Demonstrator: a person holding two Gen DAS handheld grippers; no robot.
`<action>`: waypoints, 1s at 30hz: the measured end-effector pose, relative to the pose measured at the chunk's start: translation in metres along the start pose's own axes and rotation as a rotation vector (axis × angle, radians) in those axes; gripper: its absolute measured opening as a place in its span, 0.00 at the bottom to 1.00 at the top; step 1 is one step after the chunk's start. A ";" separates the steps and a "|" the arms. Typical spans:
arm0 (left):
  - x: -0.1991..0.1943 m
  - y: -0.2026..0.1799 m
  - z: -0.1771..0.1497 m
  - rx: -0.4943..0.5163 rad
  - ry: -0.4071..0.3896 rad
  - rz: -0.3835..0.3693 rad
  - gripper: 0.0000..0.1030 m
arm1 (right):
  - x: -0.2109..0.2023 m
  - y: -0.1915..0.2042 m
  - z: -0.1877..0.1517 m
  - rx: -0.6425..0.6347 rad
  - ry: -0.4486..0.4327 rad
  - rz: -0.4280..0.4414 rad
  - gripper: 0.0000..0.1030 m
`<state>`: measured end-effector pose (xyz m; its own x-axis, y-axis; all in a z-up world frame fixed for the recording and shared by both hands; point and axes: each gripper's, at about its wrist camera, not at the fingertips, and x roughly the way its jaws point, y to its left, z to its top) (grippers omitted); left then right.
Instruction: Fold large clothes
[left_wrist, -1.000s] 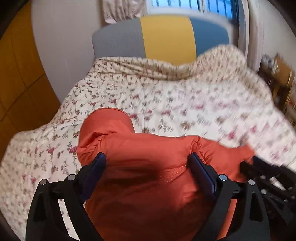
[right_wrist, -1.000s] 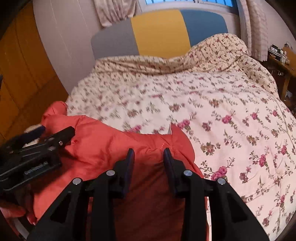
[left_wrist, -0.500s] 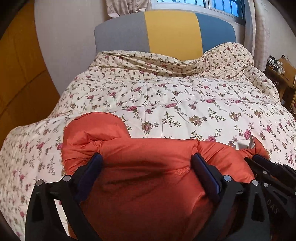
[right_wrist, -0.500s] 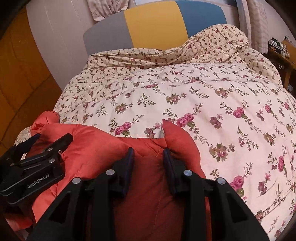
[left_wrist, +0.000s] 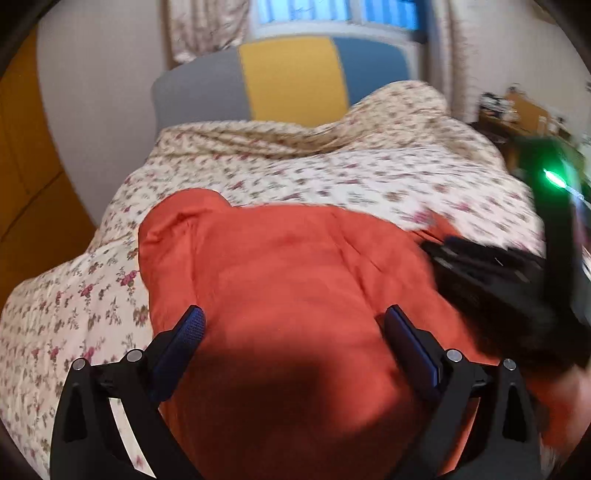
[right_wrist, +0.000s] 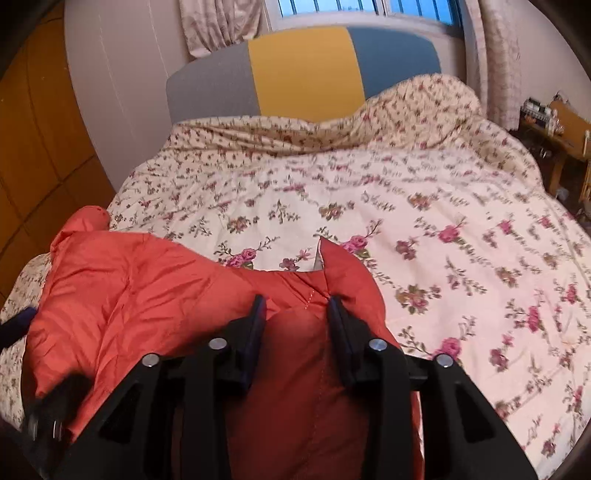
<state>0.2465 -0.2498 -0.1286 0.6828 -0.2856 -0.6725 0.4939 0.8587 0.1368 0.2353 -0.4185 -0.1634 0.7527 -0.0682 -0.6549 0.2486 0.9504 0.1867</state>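
An orange padded jacket (left_wrist: 280, 280) lies bunched on the near part of a bed with a floral quilt (left_wrist: 332, 173). My left gripper (left_wrist: 291, 321) is wide open, its blue-padded fingers (left_wrist: 188, 328) spread over the jacket. My right gripper (right_wrist: 295, 306) is shut on a fold of the jacket (right_wrist: 147, 280) near its right corner, which stands up in a point. In the left wrist view the right gripper (left_wrist: 487, 273) shows as a blurred black shape at the jacket's right edge. The left gripper's tip (right_wrist: 14, 325) shows at the left edge of the right wrist view.
The floral quilt (right_wrist: 424, 221) covers the whole bed, heaped at the far right. A grey, yellow and blue headboard (right_wrist: 303, 70) stands behind. A wooden wardrobe (right_wrist: 33, 140) is at left. A wooden side table (right_wrist: 561, 129) with small items is at right.
My left gripper has pulled back and up, so more of the jacket's flat top shows. My right gripper still holds the fold and has moved with blur.
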 end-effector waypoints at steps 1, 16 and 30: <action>-0.006 -0.005 -0.008 0.020 -0.015 0.003 0.94 | -0.007 0.001 -0.003 -0.005 -0.021 -0.009 0.44; -0.023 -0.003 -0.062 -0.001 -0.149 -0.021 0.95 | -0.046 -0.025 -0.053 0.110 -0.028 0.065 0.67; -0.060 0.018 -0.083 -0.100 -0.126 -0.096 0.97 | -0.079 -0.022 -0.062 0.161 -0.002 0.048 0.72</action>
<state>0.1696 -0.1821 -0.1463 0.7000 -0.4142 -0.5817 0.5086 0.8610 -0.0011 0.1326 -0.4157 -0.1609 0.7671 -0.0247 -0.6410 0.3070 0.8915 0.3331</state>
